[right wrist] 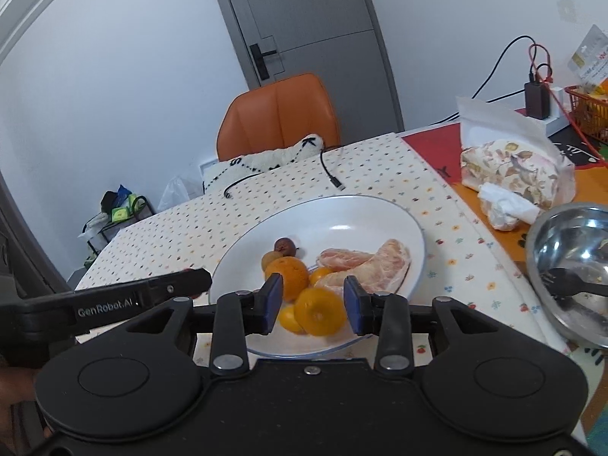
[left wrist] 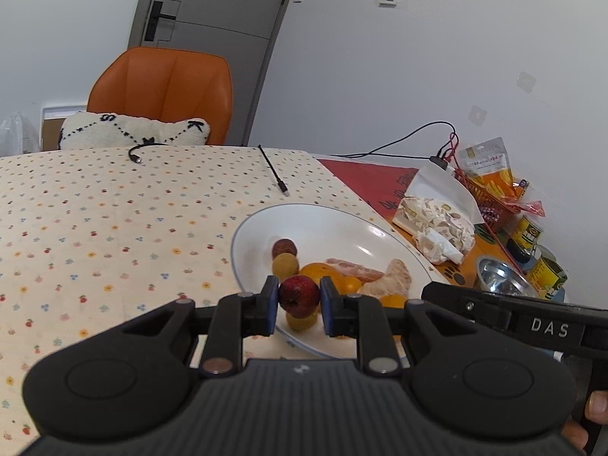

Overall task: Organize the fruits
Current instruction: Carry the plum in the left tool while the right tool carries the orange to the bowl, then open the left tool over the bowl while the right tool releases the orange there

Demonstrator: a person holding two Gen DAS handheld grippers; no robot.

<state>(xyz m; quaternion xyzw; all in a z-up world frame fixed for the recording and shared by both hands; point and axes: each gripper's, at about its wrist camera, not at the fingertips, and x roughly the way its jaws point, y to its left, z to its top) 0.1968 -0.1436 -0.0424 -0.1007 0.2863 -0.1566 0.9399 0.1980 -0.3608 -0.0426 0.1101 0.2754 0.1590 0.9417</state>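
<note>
At the left, the left tongs (left wrist: 299,306) are closed on a small, round, dark red fruit (left wrist: 299,295), pinched by its sides between the 2 blue pads so that its dimpled end faces back toward the left wrist camera; being nearly a ball, it has no clear long axis. It hangs over the near rim of the wide white plate with a thin blue edge line (left wrist: 326,212), which sits on the counter's cream cloth dotted with tiny fruit prints (left wrist: 114,235), probably because the plate is where the fruit gets sorted. Behind the tongs lie a brownish-red round fruit (left wrist: 284,247) and a tan one (left wrist: 285,264), touching. Further right are the pale pink peeled citrus segments (left wrist: 353,268), 2 curved wedges whose long axes run roughly across the plate. At the right, the right tongs (right wrist: 313,309) stand parted around a small orange citrus fruit (right wrist: 320,311) resting on the plate; there are gaps on both sides, so it looks unheld. A shiny steel bowl (right wrist: 570,250) stands on the counter at the far right.
</note>
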